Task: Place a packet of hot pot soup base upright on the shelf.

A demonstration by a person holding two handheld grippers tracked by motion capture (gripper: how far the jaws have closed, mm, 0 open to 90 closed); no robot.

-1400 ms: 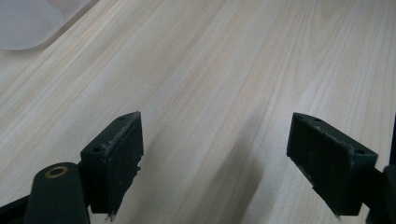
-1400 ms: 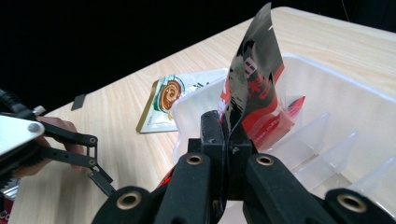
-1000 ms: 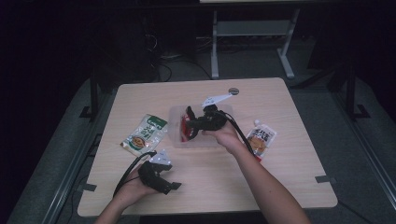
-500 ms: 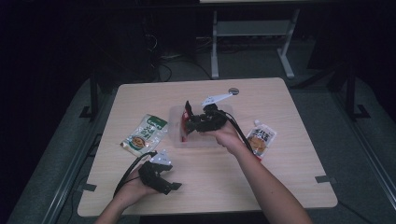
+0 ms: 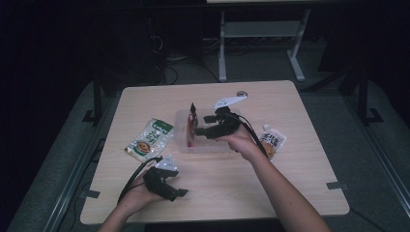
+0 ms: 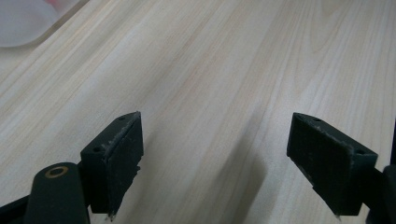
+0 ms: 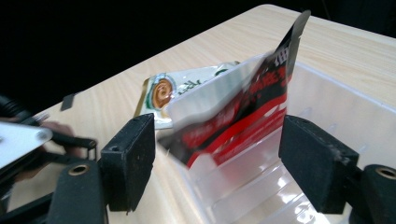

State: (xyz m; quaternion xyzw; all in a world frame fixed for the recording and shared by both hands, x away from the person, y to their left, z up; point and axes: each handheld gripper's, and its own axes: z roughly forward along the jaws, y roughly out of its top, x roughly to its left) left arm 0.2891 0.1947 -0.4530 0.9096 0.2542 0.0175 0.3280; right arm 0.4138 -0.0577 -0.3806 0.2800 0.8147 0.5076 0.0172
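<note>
Tabletop: red packet (image 7: 243,121) between right claw (image 7: 217,158) jaws.

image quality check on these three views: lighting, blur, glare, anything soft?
High view: table lit, surroundings nearly black, detail soft. Left gripper view: wood grain sharp, each open jaw casts a soft shadow, translucent bin corner blurred. Right gripper view: red-and-black packet motion-smeared, print unreadable; glare streaks on the clear plastic bin; green-and-white packet soft behind; black background beyond the table edge.

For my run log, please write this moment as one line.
right gripper: jaws just opened, red packet released | packet: leaning upright in clear bin | left gripper: open, over bare table | green packet: on table
</note>
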